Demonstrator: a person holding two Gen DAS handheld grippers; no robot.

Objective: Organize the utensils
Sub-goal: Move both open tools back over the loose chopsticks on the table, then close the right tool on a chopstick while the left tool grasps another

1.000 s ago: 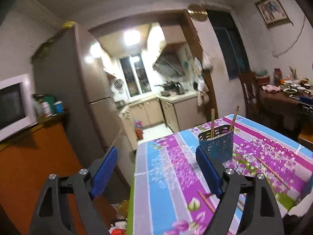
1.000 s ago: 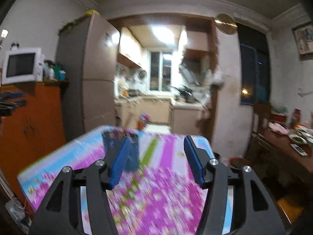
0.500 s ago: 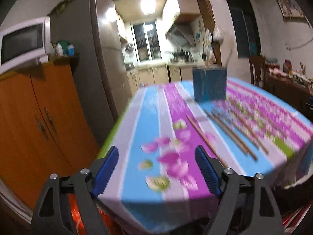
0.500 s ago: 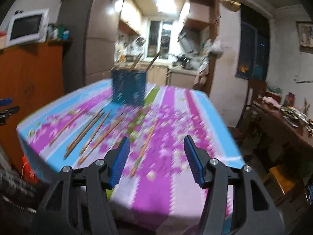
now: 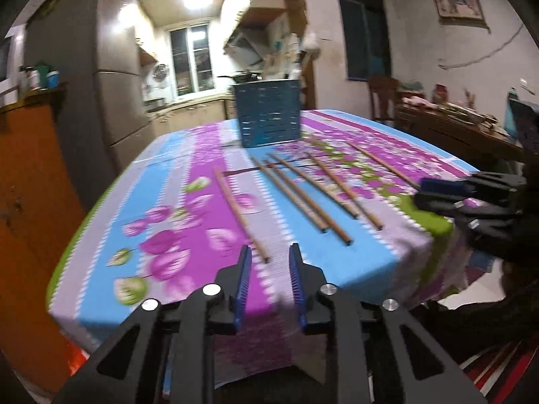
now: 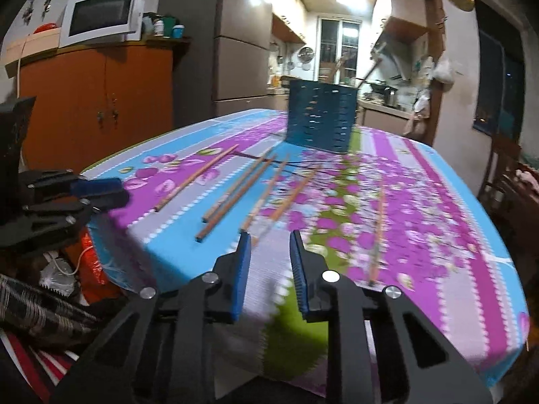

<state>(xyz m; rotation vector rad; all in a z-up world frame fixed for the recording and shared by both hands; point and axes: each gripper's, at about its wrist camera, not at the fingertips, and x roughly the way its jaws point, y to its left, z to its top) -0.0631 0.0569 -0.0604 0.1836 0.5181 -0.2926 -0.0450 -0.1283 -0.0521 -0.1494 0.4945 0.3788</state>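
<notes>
Several wooden chopsticks (image 5: 293, 195) (image 6: 235, 195) lie loose on the flowered tablecloth (image 5: 168, 202) (image 6: 438, 202). Behind them stands a blue slotted holder (image 5: 267, 114) (image 6: 320, 118) with chopsticks sticking up in it. My left gripper (image 5: 271, 252) hovers at the table's near edge, jaws closing to a narrow gap. The near end of the leftmost chopstick (image 5: 241, 212) lies just ahead of that gap, and no pad presses on it. My right gripper (image 6: 270, 239) is also closing, narrow and empty, just short of a chopstick end (image 6: 266, 195). Each gripper shows in the other's view (image 5: 434, 185) (image 6: 97, 185).
An orange cabinet (image 6: 97, 101) with a microwave (image 6: 101, 17) stands left of the table, a tall fridge (image 5: 111, 84) beside it. At the right are a wooden side table (image 5: 454, 124) and a chair. Bags and clutter (image 6: 67, 269) lie on the floor under the table's corner.
Both grippers came down toward the table's near edge and their jaws narrowed from wide to a small gap. The chopsticks now lie close in front of them.
</notes>
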